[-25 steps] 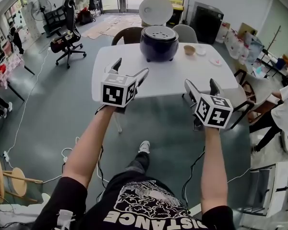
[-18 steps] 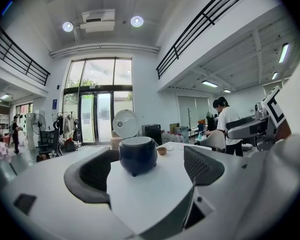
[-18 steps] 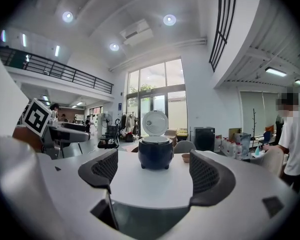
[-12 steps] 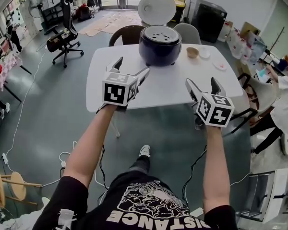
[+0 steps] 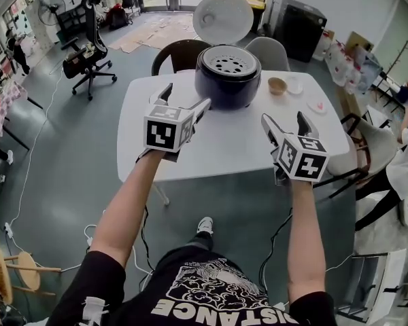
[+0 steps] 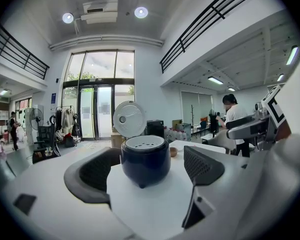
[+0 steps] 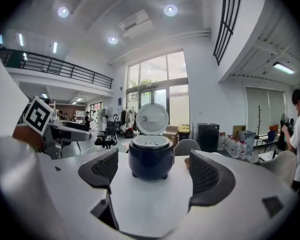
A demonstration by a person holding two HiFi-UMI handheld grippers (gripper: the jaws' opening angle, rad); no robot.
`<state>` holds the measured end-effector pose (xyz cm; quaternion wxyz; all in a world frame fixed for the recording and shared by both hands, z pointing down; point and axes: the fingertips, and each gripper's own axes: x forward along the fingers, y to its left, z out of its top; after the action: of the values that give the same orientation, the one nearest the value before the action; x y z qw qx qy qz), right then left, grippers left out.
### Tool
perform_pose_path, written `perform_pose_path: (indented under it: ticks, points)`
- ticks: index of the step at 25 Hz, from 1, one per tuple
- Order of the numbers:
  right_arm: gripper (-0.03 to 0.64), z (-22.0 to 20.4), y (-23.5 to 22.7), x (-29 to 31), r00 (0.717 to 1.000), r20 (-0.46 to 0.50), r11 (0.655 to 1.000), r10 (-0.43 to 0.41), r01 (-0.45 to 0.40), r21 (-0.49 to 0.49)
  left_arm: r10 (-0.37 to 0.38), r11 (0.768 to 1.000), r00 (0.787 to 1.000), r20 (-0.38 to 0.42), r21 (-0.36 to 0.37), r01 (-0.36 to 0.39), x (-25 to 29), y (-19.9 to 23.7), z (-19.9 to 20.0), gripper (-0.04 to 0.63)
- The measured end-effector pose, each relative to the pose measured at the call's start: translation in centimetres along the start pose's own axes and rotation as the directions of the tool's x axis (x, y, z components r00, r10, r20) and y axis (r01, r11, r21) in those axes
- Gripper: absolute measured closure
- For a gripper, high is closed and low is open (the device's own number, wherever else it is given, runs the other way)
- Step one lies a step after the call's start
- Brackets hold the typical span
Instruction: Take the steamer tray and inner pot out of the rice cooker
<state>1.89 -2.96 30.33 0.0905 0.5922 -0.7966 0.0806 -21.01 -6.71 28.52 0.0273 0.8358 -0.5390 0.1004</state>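
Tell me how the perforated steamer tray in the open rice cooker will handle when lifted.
The steamer tray looks thin and holed, so probably light and stiff. It sits snug in the rice cooker, so gripping its edge may be fiddly. Its smooth white surface could slip.

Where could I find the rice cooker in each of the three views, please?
Head view: rice cooker top centre, on the table.
Left gripper view: centre, seen beyond the open fingers.
Right gripper view: centre, beyond the open fingers.
Shared landmark: its raised round white lid.
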Motion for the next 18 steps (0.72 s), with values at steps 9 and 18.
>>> perform_pose_path:
  ticks: [9,18]
  points:
    - [0.173,2.0,-1.7,9.9,1.000,-0.022,1.000,0.015,-0.015,0.001,-0.006,1.000,0.998,-0.067,-0.007,0.006,8.5,5.0,-0.3,0.155]
    - [0.173,6.4,-2.2,19.1,0.998,-0.047,0.999,0.033,-0.033,-0.012,0.002,1.000,0.998,-0.066,-0.028,-0.004,15.8,11.0,3.0,0.155]
